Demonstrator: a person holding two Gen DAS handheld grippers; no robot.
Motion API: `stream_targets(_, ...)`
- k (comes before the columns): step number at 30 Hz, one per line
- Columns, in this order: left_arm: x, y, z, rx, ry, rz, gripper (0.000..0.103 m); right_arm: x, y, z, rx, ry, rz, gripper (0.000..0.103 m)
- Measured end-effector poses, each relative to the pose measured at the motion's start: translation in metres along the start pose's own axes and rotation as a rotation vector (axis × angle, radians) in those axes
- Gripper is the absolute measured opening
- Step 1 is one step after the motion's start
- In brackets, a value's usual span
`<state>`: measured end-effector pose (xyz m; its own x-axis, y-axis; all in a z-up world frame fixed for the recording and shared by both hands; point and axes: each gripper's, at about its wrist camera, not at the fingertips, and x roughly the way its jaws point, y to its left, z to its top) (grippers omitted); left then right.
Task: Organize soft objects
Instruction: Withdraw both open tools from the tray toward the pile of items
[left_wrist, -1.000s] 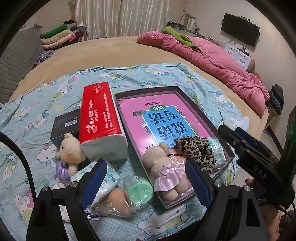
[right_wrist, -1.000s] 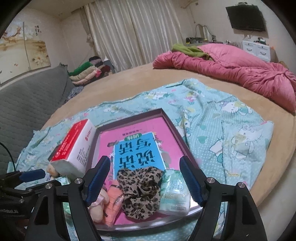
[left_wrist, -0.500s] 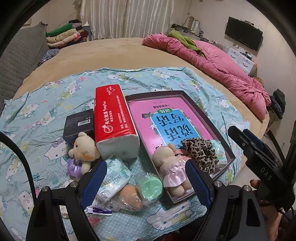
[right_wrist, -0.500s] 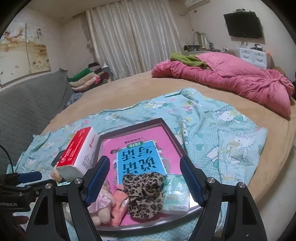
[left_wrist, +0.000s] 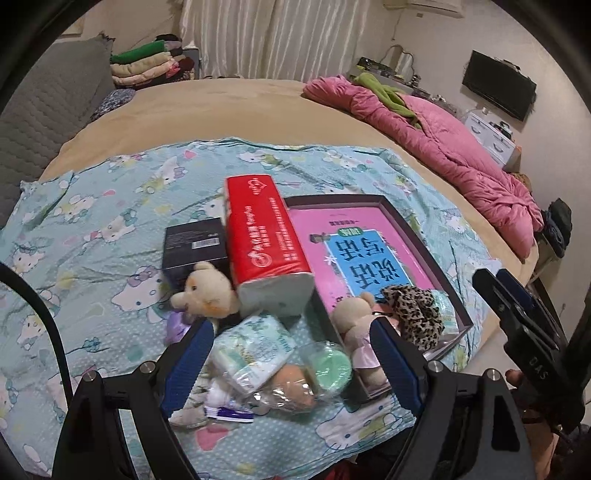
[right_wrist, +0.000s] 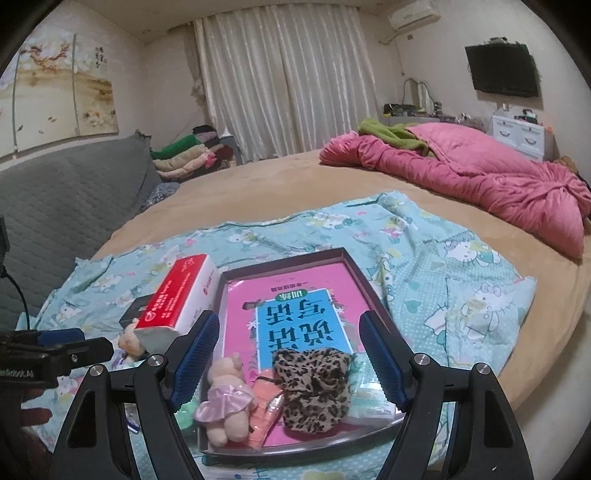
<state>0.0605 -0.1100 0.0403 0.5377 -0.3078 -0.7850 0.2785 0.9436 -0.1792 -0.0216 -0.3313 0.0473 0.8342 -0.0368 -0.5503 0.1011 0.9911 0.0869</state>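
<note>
A dark tray (left_wrist: 402, 225) (right_wrist: 373, 288) lies on the Hello Kitty sheet with a pink book (right_wrist: 291, 317) in it. At its near end sit a bear in a pink dress (right_wrist: 225, 398) (left_wrist: 360, 332), a leopard scrunchie (right_wrist: 314, 380) (left_wrist: 413, 314) and a clear packet (right_wrist: 369, 395). Left of the tray lie a red tissue pack (left_wrist: 266, 240), a beige bear (left_wrist: 207, 291), a wipes pack (left_wrist: 255, 350), a green puff (left_wrist: 330, 365) and a bagged sponge (left_wrist: 291, 387). My left gripper (left_wrist: 291, 365) is open above the wipes pack. My right gripper (right_wrist: 288, 358) is open above the tray's near end.
A black box (left_wrist: 194, 243) lies beside the tissue pack. A pink quilt (right_wrist: 472, 177) is heaped at the bed's far right. Folded clothes (right_wrist: 188, 155) are stacked at the back. The bed edge drops off to the right of the tray.
Both grippers have pulled back and risen a little, so the objects look smaller and more of the bed shows. Both stay open. No object has moved.
</note>
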Motion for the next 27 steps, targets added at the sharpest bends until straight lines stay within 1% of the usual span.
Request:
stream_targets(13, -0.019, 0.036, -0.001, -0.065, -0.021, 0.017, 0.086, -0.007, 0.027, 0.004, -0.067, -0.002, 0.036, 0.079)
stream_targets(27, -0.036, 0.069, -0.001, -0.12, -0.048, 0.04, 0.086, -0.019, 0.052, 0.015, -0.088, -0.002, 0.083, 0.08)
